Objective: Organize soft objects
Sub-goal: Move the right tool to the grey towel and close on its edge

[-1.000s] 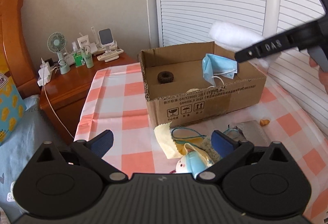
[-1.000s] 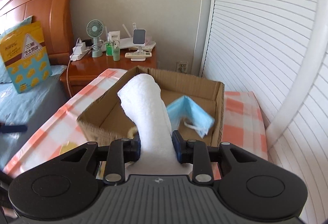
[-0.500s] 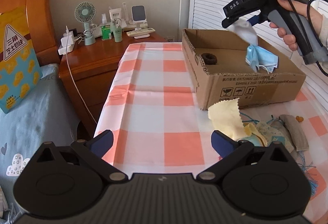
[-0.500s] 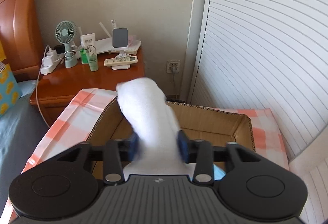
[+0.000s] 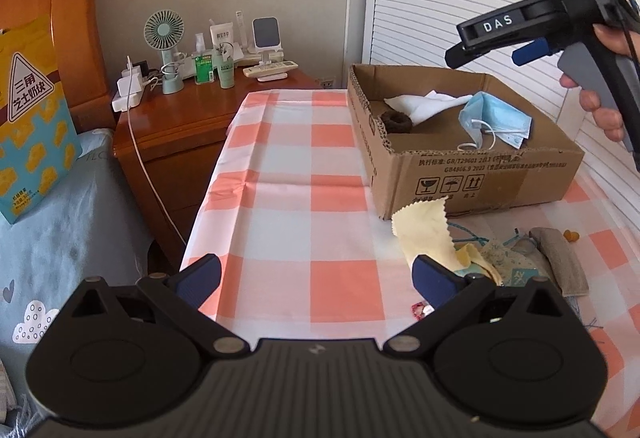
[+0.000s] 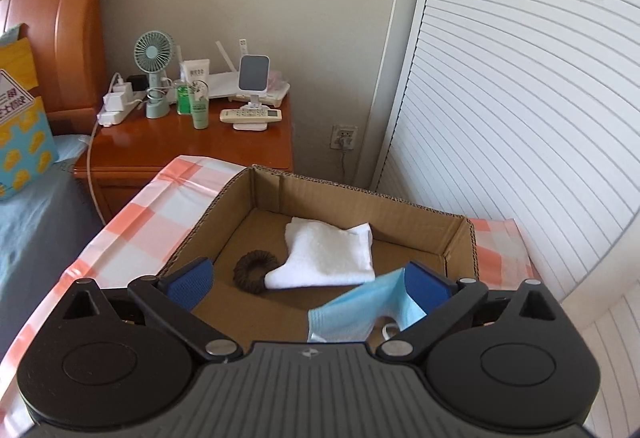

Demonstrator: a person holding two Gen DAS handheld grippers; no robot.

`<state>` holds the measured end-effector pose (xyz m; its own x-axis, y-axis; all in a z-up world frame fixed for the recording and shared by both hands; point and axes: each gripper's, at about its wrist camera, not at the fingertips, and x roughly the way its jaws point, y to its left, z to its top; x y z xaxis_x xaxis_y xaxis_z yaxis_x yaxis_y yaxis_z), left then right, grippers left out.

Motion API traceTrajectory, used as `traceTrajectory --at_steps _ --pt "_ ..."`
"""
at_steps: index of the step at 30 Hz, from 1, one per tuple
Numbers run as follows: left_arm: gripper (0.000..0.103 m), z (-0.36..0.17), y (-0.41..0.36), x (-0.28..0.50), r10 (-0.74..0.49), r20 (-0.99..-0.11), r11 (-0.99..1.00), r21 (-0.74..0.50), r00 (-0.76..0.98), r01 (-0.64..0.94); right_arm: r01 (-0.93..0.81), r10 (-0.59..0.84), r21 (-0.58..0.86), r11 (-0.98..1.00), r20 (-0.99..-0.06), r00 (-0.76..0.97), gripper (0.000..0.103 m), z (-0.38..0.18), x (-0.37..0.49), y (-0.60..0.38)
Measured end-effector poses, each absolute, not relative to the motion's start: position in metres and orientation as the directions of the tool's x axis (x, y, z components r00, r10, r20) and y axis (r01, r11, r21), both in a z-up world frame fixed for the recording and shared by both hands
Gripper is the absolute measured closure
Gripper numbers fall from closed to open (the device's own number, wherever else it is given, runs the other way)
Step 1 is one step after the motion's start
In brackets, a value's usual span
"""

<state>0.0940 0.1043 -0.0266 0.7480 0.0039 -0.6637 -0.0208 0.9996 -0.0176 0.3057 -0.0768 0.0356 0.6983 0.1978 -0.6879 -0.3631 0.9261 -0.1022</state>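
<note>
Right gripper [image 6: 308, 280] is opening wide, holding nothing; white sock [image 6: 330, 258] sits in the cardboard box [image 6: 460, 238] at 12 o'clock. Left gripper [image 5: 316, 276] gapes empty too.

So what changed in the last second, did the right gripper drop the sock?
Yes. The right gripper let go of the white sock; its jaws are opening with nothing between them. The sock now lies in the box, one end on the brown scrunchie. The mask, the scrunchie and the open left gripper stayed as they were.
</note>
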Motion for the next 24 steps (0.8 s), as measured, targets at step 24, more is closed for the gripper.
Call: traceTrajectory --at_steps 24 --pt "0.002 -0.009 0.066 0.071 -0.023 -0.652 0.996 0.051 0.758 0.074 -0.238 0.146 -0.016 0.971 -0.749 0.646 0.0 -0.034 0.149 -0.168"
